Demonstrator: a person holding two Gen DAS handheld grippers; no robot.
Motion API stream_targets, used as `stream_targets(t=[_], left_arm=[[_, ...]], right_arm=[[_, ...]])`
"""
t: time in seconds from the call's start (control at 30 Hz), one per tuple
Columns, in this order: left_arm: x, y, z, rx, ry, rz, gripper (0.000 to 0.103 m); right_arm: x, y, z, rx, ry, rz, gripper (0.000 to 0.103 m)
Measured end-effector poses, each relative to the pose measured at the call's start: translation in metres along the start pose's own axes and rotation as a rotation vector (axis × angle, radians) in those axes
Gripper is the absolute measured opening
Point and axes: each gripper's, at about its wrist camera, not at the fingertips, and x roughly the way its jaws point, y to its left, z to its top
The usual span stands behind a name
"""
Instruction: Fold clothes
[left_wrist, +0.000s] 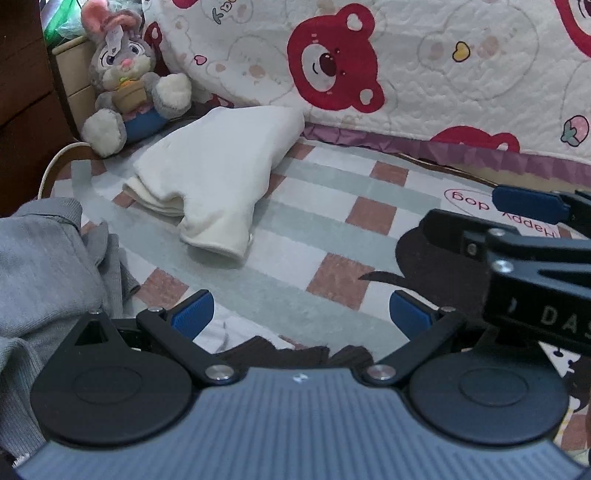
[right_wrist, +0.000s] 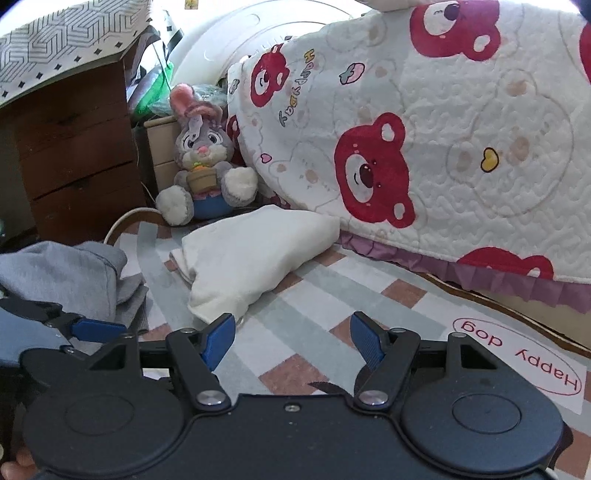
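A grey top (left_wrist: 40, 258) lay bunched at the left of the checked rug (left_wrist: 325, 206). The folded cream top (left_wrist: 218, 170) sat in the middle. The left claw (left_wrist: 301, 314) and right claw (right_wrist: 291, 341) were both wide open, holding nothing.

Left wrist view: sat low over the checked rug (left_wrist: 332, 206), looking forward past the left tool (left_wrist: 301, 314) toward the bear quilt (left_wrist: 443, 74); the right tool (left_wrist: 528, 206) intruded at its right edge.
Right wrist view: a little farther back, looking over the right tool (right_wrist: 291, 339) the same way.
Shared: folded cream garment (left_wrist: 218, 177) (right_wrist: 255, 258), plush rabbit (left_wrist: 125, 81) (right_wrist: 203, 166), grey clothes (left_wrist: 48, 266) (right_wrist: 62, 273), rug and quilt.
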Motion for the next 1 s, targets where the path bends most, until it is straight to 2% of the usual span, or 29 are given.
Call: stream_targets(t=[0.43, 0.57, 1.0], left_arm=[[0.0001, 0.0053, 0.0016, -0.016, 0.003, -0.007, 0.103], [0.0003, 0.0053, 0.0025, -0.012, 0.002, 0.03, 0.103], [0.0007, 0.0069, 0.0032, -0.009, 0.013, 0.016, 0.103]], right_arm=[[0.0019, -0.0021, -0.0005, 0.025, 0.003, 0.001, 0.074], [0.0022, -0.0003, -0.0011, 0.017, 0.003, -0.007, 0.074], [0.0033, -0.0009, -0.0008, 0.026, 0.01, -0.002, 0.074]])
